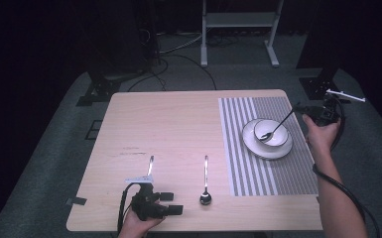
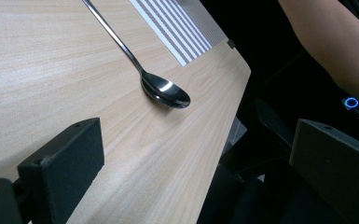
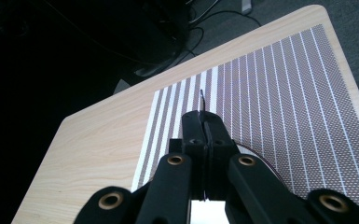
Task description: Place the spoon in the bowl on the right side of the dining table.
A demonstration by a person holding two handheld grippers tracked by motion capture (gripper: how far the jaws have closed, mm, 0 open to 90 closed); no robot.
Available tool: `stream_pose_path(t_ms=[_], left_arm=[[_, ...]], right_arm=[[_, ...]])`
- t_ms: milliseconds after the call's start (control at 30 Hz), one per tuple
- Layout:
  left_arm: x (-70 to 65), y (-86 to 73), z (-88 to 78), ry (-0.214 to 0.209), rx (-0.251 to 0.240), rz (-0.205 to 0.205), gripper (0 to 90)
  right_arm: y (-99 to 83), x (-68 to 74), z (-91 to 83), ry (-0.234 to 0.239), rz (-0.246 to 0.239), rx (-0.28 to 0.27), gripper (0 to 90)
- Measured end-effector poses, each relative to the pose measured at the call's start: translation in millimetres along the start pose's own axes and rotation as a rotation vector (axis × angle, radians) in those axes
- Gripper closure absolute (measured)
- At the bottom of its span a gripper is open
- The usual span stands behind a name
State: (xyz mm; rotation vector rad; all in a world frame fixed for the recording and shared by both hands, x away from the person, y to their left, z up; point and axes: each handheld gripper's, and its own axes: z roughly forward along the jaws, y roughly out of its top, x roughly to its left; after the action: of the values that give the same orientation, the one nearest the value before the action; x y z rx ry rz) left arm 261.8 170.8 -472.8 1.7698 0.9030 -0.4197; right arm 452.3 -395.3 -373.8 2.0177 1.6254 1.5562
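At frame right, the right gripper (image 1: 301,110) clamps a dark-handled spoon (image 1: 276,128) dipped, seemingly, into the bowl (image 1: 278,138); lower left, the left gripper (image 1: 171,203) hangs spread, two utensils unplaced.

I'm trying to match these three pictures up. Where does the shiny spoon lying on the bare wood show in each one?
High view: the spoon lies near the table's front edge, bowl toward the person, left of the striped placemat.
Left gripper view: it runs from top centre down to mid-picture, bowl near the table edge.
Right gripper view: I cannot find it there.
Shared landmark: the striped placemat.
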Motion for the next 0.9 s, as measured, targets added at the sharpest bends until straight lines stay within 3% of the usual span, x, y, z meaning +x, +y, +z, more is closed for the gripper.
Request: stream_pose_path(t_ms=[900], left_arm=[[0.1,-0.2,0.3,-0.002,-0.002,0.001,1.5]], right_arm=[[-10.6,-20.0,5.6,-0.003,0.033,0.005,88.6]])
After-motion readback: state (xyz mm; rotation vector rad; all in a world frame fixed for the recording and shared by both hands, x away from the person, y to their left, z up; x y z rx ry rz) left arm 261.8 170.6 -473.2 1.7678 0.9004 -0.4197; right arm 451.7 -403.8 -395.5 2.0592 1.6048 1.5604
